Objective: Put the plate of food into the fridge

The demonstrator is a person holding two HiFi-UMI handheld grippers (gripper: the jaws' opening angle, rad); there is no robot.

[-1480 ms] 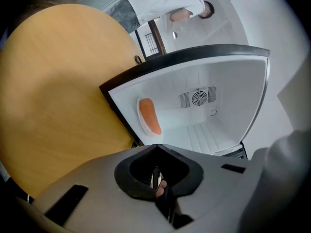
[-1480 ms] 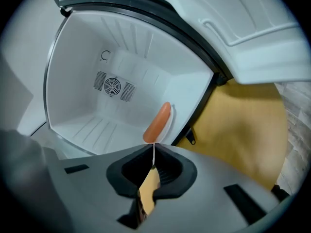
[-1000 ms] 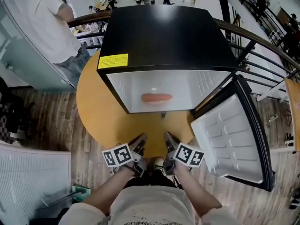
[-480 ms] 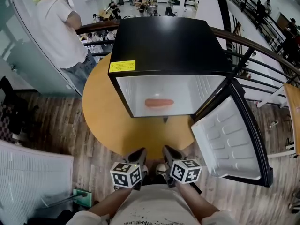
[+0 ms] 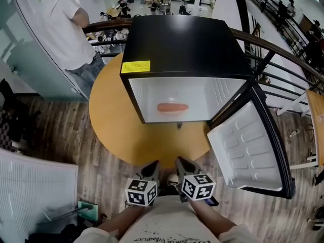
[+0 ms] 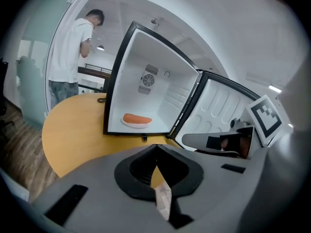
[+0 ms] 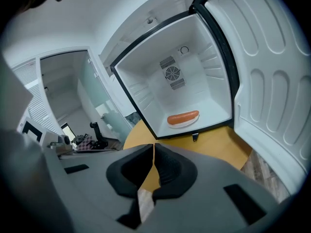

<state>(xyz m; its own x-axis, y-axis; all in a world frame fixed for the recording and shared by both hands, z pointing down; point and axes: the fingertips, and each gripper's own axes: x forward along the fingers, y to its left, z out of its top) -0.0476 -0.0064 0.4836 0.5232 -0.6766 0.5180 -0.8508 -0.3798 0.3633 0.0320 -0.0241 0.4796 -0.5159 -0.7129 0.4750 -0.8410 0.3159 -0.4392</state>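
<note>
While closed, left gripper point(image 5: 152, 166) beside right gripper point(image 5: 179, 162).

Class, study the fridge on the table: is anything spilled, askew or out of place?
Nothing spilled or askew. The only oddity: the fridge door hangs wide open, with the plate and sausage already inside.

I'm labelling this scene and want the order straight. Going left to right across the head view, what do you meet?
Person in a white shirt → yellow label → plate of food → open fridge door.
</note>
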